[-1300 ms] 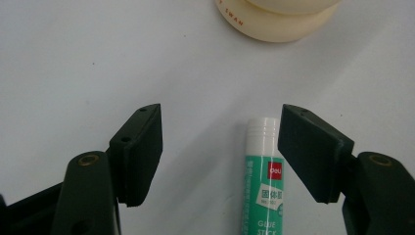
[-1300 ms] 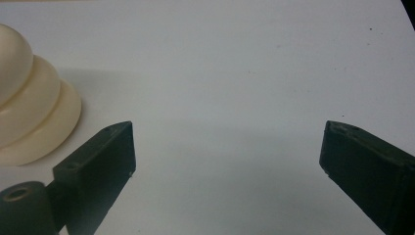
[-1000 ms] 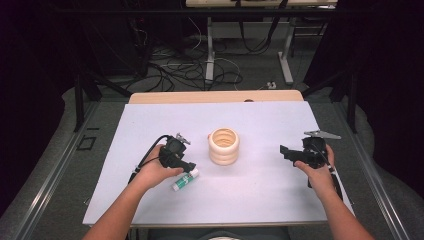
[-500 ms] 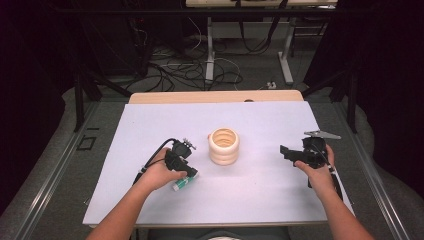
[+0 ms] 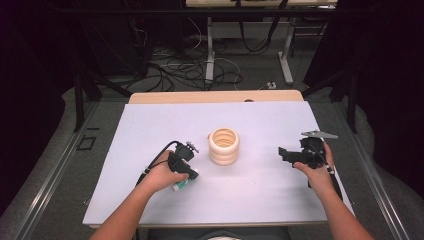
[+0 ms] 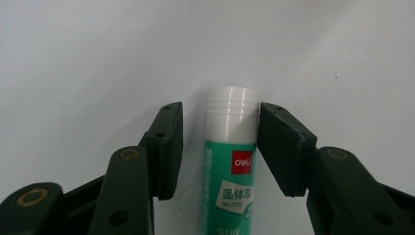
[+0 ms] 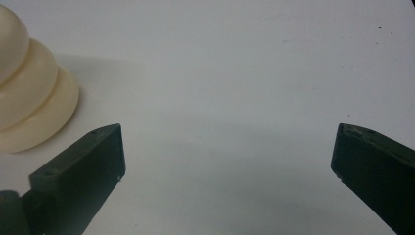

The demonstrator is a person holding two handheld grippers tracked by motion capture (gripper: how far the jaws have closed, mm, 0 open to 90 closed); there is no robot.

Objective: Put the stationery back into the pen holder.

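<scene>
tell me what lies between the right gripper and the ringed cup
Nothing: in the high view, only bare white table separates the right gripper from the cream ringed cup.

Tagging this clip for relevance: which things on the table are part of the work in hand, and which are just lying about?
In the job:
- glue stick, lying on the white table
- left claw, jaws just closing around the stick; one pad touches, the other stands apart

Lying about:
- cream ringed holder, mid-table, untouched
- right claw, open, nothing between its jaws
- cables on the floor beyond
</scene>
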